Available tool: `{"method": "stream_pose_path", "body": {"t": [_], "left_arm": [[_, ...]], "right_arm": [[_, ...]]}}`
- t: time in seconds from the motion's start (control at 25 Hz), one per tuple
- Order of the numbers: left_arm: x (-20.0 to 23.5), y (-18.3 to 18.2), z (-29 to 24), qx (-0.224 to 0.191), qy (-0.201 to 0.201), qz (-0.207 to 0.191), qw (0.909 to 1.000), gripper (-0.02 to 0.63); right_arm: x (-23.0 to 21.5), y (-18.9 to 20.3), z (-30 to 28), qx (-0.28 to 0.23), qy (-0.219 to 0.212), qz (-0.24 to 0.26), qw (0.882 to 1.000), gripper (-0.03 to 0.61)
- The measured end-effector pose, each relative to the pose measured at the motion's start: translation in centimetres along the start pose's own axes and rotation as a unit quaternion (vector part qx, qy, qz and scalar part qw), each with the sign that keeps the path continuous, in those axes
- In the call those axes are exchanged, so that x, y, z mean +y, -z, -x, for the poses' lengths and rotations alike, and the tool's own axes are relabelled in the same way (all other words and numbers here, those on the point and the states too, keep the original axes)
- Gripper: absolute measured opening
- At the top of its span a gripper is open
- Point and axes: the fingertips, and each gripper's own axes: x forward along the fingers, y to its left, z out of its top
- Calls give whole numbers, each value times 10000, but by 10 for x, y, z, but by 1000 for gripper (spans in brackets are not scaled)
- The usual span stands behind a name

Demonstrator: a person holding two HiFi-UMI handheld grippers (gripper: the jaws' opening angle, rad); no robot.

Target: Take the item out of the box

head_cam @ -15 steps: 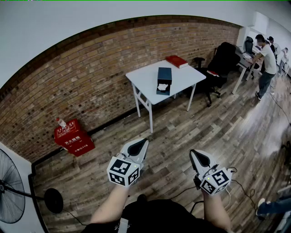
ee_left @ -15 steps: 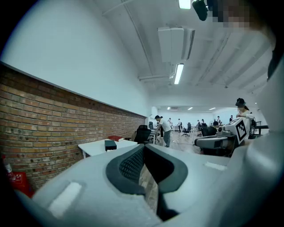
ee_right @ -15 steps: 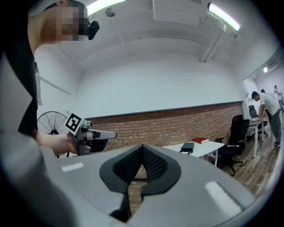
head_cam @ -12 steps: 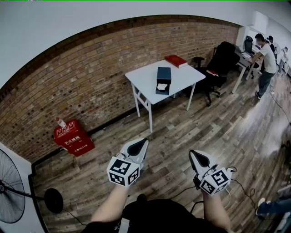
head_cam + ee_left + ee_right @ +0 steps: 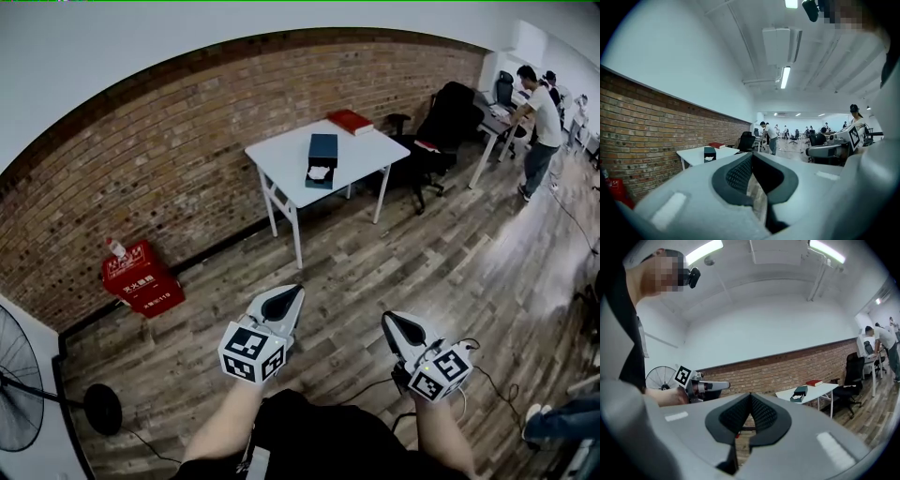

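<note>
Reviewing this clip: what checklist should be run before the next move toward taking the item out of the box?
1. Box on white table in view: ok.
2. White item showing in box: ok.
3. Box within reach: not ok, the table stands far off.
4. Left gripper empty: ok; jaws together.
5. Right gripper empty: ok; jaws together.
6. Jaws open for grasp: not ok.

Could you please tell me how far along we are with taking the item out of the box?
Nothing looks done yet. The dark box sits open on the white table across the room, a white item inside. The left gripper and right gripper are shut and empty, over the floor, far from the table. Left: approaching, opening a gripper, lifting the item out.
</note>
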Motion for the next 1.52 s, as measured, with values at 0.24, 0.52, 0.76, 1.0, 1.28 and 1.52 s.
{"method": "stream_pose_path", "body": {"t": [0.24,0.52,0.76,1.0,1.28,1.52], "left_arm": [[-12,1,-1,-4,-120,-15,9999,3],[-12,1,-26,65,-98,-23,9999,3],[10,6,-64,92,-23,137,9999,3],[22,-2,-108,50,263,50,9996,3],[73,-7,-152,208,344,44,9992,3],[130,-13,-190,291,392,164,9987,3]], "right_arm": [[-14,9,25,11,20,-220,9998,0],[-35,13,17,98,-58,-411,9991,0],[-69,21,6,256,136,-518,9982,0],[-104,21,-23,243,276,-555,9978,0],[-134,22,-88,312,274,-717,9966,0],[-163,24,-157,524,302,-927,9939,0]]}}
